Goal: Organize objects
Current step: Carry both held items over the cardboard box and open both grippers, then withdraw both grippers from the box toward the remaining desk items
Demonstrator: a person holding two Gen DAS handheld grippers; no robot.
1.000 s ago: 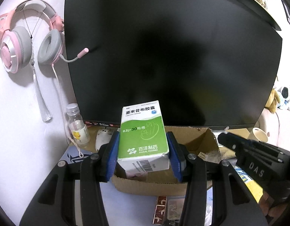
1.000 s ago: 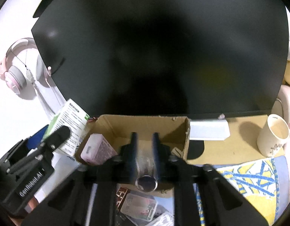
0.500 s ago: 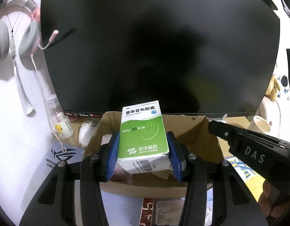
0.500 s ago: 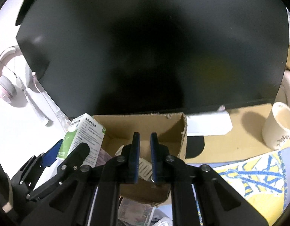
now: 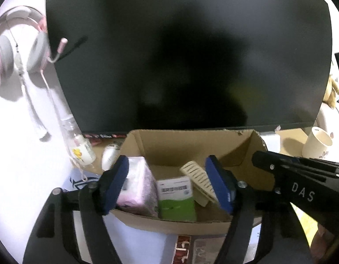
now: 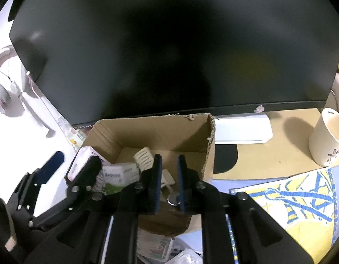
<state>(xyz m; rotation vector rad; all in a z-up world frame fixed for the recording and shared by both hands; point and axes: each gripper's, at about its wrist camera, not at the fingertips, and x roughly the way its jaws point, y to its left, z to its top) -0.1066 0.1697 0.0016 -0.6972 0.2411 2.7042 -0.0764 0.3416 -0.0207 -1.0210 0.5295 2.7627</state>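
The green-and-white medicine box (image 5: 177,198) is no longer being held: half a second ago it was clamped upright between the blue pads of the left tool (image 5: 169,187), and now it is lying inside the cardboard box (image 5: 191,140), between a pink packet (image 5: 137,187) and a cream hair clip (image 5: 199,179). The left tool's jaws are standing wide apart over the front of the cardboard box, with nothing between them. The right tool (image 6: 169,182) is being held just beside it, its jaws a narrow gap apart and apparently gripping nothing; a small round silvery thing (image 6: 174,199) is lying under its tips (what it is cannot be told), where a second ago a clear round item was pinched.

This drop is being judged as complete, so the loose items on the counter (image 6: 268,160) in front of the cardboard box are probably next.

Little writing is being shown clearly. "DAS" is being read on the body of the right tool as seen from the left camera. The print on the medicine box is blurred now, though Chinese characters and "0.2g×30" were legible a second ago. A mug (image 6: 330,136) at the right is carrying small marks too cropped to read.
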